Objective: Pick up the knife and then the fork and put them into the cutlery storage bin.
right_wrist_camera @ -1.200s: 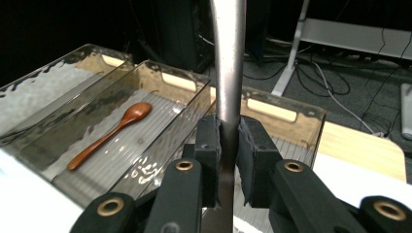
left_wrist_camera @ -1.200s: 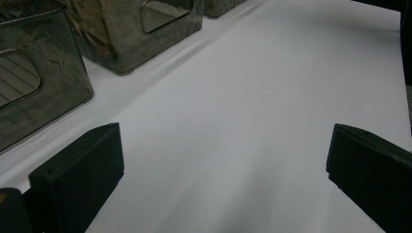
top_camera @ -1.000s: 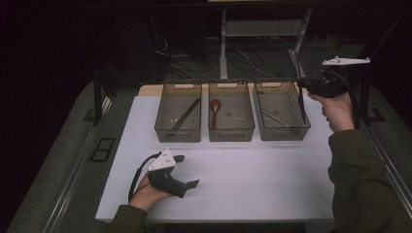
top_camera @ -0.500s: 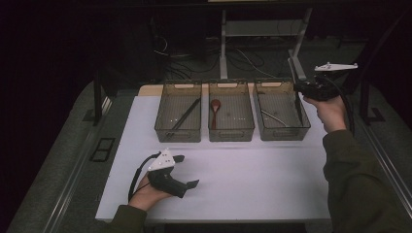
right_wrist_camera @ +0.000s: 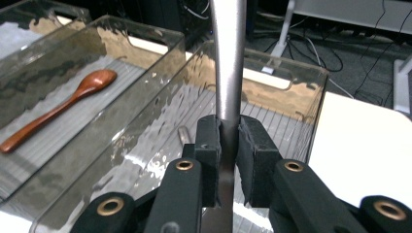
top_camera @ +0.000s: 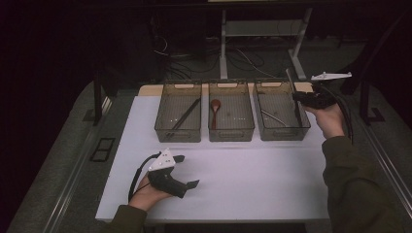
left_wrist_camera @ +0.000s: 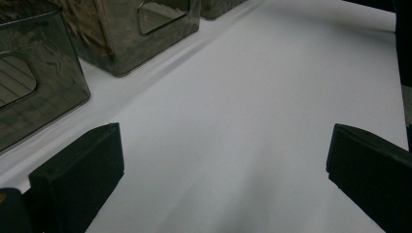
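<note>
Since a second ago the right tongs (top_camera: 297,98) have drifted a little leftward, toward the rightmost bin (top_camera: 281,109), carrying their load along; the left tongs (top_camera: 187,171) have stayed put on the surface (top_camera: 252,179).

Clamped between the pads of the right tongs (right_wrist_camera: 228,145) is a metal utensil handle (right_wrist_camera: 227,58), a flat steel strip that stands nearly upright and runs on past the pads both above and below. In the high view the same metal utensil handle (top_camera: 290,79) rises from the tongs and leans slightly away over the back rim of the rightmost bin, held in the air above that bin's right edge rather than lying in it. Which kind of utensil it is cannot be told, since its working end is out of sight.

Below and behind the grip, the rightmost bin (right_wrist_camera: 272,97) holds another metal piece (top_camera: 273,117) lying slantwise on its ribbed floor. The middle bin (top_camera: 231,110) next to it holds a wooden spoon (right_wrist_camera: 53,114), and the left bin (top_camera: 179,111) a pair of dark chopsticks (top_camera: 184,114).

The left tongs (left_wrist_camera: 223,160) rest low on the white surface near its front edge, spread wide with nothing between them, well apart from the bins.
</note>
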`<action>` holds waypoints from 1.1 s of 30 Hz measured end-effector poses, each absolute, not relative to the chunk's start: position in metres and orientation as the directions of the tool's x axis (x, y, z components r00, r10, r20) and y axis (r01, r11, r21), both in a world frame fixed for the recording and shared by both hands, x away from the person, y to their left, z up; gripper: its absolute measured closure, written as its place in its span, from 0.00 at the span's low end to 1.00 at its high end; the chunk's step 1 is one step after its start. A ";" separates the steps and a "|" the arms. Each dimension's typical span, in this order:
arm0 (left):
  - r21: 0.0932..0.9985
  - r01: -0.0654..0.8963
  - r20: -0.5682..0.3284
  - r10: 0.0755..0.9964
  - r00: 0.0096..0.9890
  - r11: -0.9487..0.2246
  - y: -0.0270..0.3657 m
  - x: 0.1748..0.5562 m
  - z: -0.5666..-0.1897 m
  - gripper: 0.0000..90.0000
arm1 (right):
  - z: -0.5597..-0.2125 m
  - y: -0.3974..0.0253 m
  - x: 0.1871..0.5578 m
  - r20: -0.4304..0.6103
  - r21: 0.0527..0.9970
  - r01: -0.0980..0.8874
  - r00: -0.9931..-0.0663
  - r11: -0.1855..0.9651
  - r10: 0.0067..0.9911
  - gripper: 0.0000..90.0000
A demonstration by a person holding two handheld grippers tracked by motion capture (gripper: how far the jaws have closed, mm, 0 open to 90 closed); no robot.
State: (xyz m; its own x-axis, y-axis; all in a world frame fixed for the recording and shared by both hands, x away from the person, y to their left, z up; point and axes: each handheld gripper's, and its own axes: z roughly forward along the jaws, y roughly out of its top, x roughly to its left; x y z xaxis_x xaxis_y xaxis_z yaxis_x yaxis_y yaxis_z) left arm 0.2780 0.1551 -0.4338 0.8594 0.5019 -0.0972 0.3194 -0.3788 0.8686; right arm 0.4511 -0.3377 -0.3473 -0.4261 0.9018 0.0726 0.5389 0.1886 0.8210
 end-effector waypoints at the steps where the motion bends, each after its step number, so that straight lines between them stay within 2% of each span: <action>1: 0.869 0.317 -0.094 0.501 0.860 -0.381 0.155 0.278 -0.434 0.00 | -0.349 -0.337 0.451 0.071 0.818 0.541 -0.429 0.193 0.901 0.87; 33: 0.871 0.317 -0.098 0.500 0.860 -0.375 0.155 0.278 -0.433 0.00 | -0.375 -0.321 0.470 0.044 0.745 0.617 -0.425 0.254 0.904 0.87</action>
State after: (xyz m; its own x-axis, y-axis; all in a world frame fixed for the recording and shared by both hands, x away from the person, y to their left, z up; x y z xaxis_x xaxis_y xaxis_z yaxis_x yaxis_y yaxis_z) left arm 0.2775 0.1548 -0.4330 0.8604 0.5000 -0.0981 0.3172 -0.3749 0.8711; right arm 0.4698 -0.3208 -0.3753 -0.4252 0.9040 0.0442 0.6170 0.2538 0.7449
